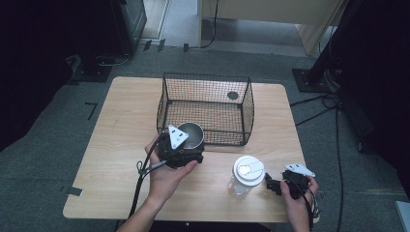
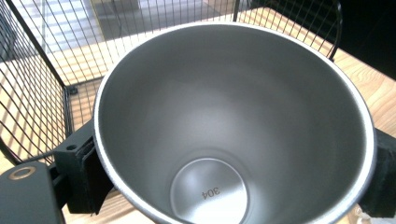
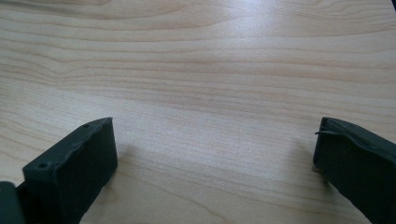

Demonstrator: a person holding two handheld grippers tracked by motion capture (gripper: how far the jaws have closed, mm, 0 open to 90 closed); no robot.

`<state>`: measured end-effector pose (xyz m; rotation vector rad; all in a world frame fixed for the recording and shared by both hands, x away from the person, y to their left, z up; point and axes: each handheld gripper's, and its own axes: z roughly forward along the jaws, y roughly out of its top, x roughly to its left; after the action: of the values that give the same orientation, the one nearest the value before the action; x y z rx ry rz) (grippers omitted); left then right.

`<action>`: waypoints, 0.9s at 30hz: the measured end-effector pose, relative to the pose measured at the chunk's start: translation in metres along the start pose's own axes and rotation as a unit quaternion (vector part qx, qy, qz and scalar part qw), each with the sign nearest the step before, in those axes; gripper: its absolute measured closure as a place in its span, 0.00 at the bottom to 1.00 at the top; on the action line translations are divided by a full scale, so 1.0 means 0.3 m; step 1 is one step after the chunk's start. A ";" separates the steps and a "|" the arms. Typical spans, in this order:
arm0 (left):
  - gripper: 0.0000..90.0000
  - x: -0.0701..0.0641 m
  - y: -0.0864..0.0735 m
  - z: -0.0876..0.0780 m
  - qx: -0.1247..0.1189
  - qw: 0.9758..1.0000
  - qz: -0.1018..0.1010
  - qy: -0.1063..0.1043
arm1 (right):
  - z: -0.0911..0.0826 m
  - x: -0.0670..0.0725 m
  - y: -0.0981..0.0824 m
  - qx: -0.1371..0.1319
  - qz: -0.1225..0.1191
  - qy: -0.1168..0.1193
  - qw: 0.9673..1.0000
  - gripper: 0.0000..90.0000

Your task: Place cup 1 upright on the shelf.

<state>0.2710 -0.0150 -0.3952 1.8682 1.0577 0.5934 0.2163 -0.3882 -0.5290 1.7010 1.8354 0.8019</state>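
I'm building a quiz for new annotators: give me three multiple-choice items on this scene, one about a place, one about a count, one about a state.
1. Where is the metal cup?
A. in the left hand-held gripper, at the near side of the wire basket
B. inside the basket
C. by the right hand-held gripper

2. How many lidded jars stand on the table?
A. none
B. one
C. three

3. How are the right hand-held gripper's jaws?
A. shut on the jar
B. shut on the cup
C. open, holding nothing

Answers: 1 A, the left gripper view shows a jaw at each side of the cup, with the mesh behind it. 2 B, the high view shows a single white-lidded jar. 3 C, the right gripper view shows bare wood between jaws set wide apart.
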 end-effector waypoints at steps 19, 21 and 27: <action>0.09 0.038 0.126 -0.050 -0.030 0.999 0.009 0.001 | 0.000 0.000 0.000 0.000 0.001 0.000 1.000 0.00; 0.09 0.043 0.140 -0.051 -0.033 0.999 0.009 0.003 | 0.000 0.000 0.000 0.000 0.001 0.000 1.000 0.00; 0.09 0.068 0.177 -0.042 -0.039 0.999 0.005 0.011 | 0.000 0.000 0.000 0.000 0.001 0.000 1.000 0.00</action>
<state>0.2952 -0.0050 -0.3430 1.8034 1.0257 0.6525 0.2164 -0.3881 -0.5290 1.7024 1.8340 0.8031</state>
